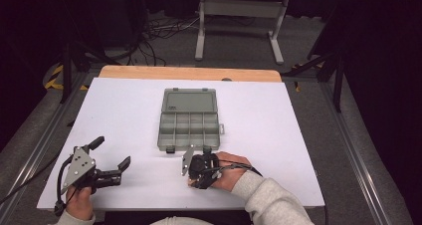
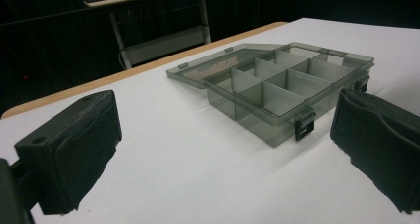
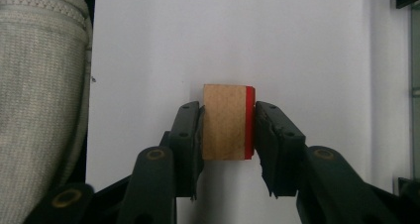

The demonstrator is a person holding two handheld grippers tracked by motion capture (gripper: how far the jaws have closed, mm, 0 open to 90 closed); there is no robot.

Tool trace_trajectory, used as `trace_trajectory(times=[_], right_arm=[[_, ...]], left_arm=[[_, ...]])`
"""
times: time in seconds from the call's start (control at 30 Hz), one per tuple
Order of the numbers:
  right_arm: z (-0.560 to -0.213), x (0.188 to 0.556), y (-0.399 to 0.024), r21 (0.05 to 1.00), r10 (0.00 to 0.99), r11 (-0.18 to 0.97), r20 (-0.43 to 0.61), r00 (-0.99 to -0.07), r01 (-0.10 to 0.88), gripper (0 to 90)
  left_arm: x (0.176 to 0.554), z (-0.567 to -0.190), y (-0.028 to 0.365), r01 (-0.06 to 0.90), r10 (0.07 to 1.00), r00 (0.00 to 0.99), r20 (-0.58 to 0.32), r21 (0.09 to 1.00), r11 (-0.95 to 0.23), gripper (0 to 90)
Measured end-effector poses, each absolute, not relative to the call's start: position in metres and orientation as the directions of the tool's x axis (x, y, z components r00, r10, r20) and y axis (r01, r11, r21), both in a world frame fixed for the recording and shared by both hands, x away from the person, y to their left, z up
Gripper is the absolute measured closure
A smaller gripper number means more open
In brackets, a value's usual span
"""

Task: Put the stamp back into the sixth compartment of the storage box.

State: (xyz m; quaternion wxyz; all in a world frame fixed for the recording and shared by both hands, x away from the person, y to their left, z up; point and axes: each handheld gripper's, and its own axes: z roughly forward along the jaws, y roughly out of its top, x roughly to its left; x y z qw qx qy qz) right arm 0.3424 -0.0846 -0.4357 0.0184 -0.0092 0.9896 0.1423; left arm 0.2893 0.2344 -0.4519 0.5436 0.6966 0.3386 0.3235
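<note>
Right gripper (image 3: 228, 135) clamped on a small wooden block (image 3: 225, 122) with one red face, pads pressing both sides; block sits on the white table top (image 1: 278, 135) near the front edge, right of centre. In the high view the right gripper (image 1: 196, 169) is turned on its side, jaws pointing left along the front edge, hand behind it.

Grey compartment box (image 1: 189, 119) lies open mid-table, lid flat toward the far edge, dividers exposed, two latches on its near wall. It sits just beyond the right gripper, toward the far edge; long axis runs left-right. The right gripper is nearer to it than the left.

Left gripper (image 1: 110, 158) near the front-left corner, jaws wide apart, nothing between them; its own view looks across bare table at the box (image 2: 277, 87).

Likely next: lift the block, carry it away from the front edge over the near wall into a compartment. Plenty of bare table around; the near wall and latches are the only things to clear.
</note>
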Motion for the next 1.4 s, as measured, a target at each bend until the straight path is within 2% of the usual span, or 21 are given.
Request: trace_trajectory(times=[1.03, 1.4], right_arm=[[-0.4355, 0.3403, -0.0836, 0.285, -0.031, 0.958, -0.054, -0.998, -0.045, 66.0], [-0.4277, 0.3420, -0.0861, 0.335, -0.012, 0.942, -0.076, -0.997, -0.037, 66.0]], left_arm=[[0.2898, -0.4527, 0.2347, 0.125, 0.821, 0.566, 0.079, 0.976, -0.180, 0.3], [0.2898, -0.4528, 0.2351, 0.124, 0.819, 0.568, 0.078, 0.976, -0.179, 0.3]])
